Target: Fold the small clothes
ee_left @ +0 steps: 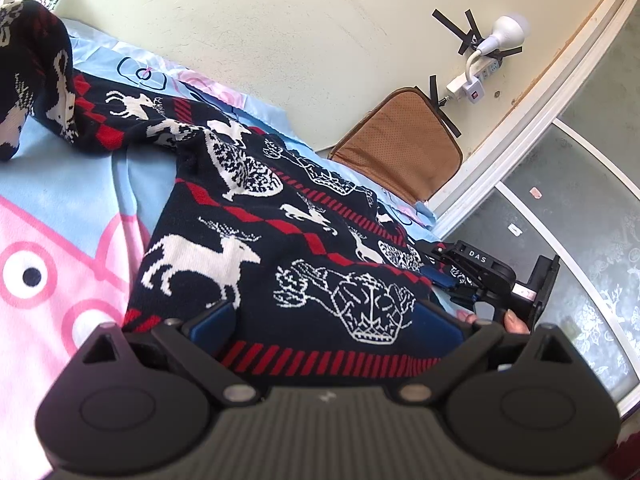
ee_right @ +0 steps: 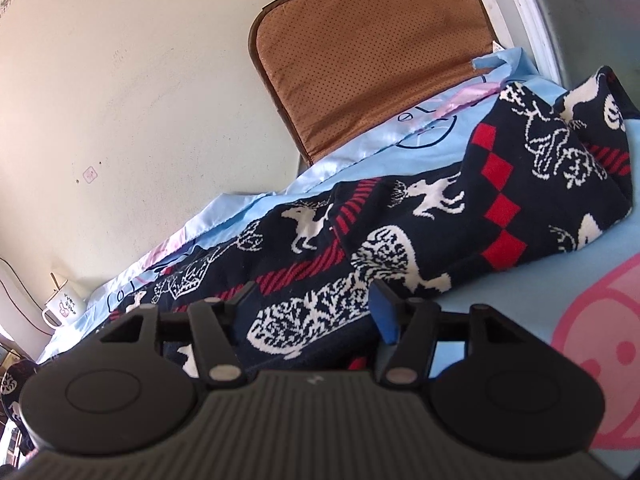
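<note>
A small navy knit sweater [ee_left: 256, 216] with white deer and red diamonds lies on a light blue blanket [ee_left: 72, 200] with a pink cartoon pig. My left gripper [ee_left: 328, 320] has its jaws wide apart around the sweater's red-striped hem. One sleeve [ee_left: 36, 80] is bunched at the far left. My right gripper [ee_left: 480, 276] shows at the sweater's right edge in the left wrist view. In the right wrist view my right gripper [ee_right: 312, 304] has its jaws apart around the sweater [ee_right: 400, 220], fabric between the blue pads.
A brown perforated cushion [ee_left: 404, 144] leans against the cream wall behind the blanket. A power strip with a white bulb [ee_left: 504, 36] is taped to the wall. A white mug [ee_right: 62, 308] stands at the blanket's far end. A frosted glass door [ee_left: 580, 240] is at the right.
</note>
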{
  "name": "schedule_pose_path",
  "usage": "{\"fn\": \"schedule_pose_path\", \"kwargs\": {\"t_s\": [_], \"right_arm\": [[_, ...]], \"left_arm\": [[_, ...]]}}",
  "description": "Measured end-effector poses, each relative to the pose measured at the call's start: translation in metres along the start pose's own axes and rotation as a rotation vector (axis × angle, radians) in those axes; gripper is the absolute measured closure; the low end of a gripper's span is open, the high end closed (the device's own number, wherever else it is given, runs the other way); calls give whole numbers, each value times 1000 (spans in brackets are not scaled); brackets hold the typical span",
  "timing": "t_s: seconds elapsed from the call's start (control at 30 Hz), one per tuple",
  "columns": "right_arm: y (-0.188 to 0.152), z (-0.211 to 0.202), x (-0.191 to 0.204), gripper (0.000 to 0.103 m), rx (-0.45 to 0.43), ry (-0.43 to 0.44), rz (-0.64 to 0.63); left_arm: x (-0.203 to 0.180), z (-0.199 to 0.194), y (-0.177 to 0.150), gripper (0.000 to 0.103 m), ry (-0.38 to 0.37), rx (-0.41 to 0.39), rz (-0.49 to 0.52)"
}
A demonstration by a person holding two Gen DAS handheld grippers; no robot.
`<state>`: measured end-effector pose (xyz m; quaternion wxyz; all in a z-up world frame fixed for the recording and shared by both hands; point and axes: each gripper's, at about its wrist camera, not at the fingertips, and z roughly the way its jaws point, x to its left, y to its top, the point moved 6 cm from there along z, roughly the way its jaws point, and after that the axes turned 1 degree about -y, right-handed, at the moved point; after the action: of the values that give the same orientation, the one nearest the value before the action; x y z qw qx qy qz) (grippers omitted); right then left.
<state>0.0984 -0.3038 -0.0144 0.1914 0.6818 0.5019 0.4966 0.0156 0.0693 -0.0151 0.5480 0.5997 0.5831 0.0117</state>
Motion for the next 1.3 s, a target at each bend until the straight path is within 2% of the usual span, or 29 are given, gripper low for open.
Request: {"fn": "schedule_pose_path", "kwargs": {"t_s": [0.1,0.2,0.3,0.47,0.53,0.63,0.8,0.9,0.93,1.03,1.13,1.17,1.23,1.3], "right_arm": [[0,1,2,39,1,-5,-14],[0,2,1,38,3,-2,-18],[0,2,0,37,6,5,-19],[0,5,3,33,10,8,-38],[0,4,3,33,7,5,-47],[0,4,3,33,5,7,-46],[1,4,2,33,7,14,-43],[1,4,2,33,9,21,-38],[1,3,2,33,9,23,-35],[1,3,0,33,7,32,-22],[1,3,-1,33,7,40,-9],[1,3,-1,33,7,42,-5],[1,3,-2,33,6,47,1],[0,2,-2,33,6,51,9]], "left_arm": [[2,-2,1,4,-3,-3,-19],[12,-19,9,4,-5,-40,-88],[34,-56,28,3,-1,-152,-192],[81,-99,74,2,103,-291,-340],[95,-95,93,2,103,-311,-373],[114,-80,116,1,140,-324,-420],[152,-74,140,0,192,-387,-551],[176,-69,146,0,193,-365,-684],[175,-68,149,0,202,-360,-688],[160,-56,155,0,189,-320,-643],[136,-30,148,0,142,-220,-598],[128,-20,143,0,152,-188,-579],[124,-6,137,0,230,-144,-547],[127,2,136,2,273,-140,-537]]}}
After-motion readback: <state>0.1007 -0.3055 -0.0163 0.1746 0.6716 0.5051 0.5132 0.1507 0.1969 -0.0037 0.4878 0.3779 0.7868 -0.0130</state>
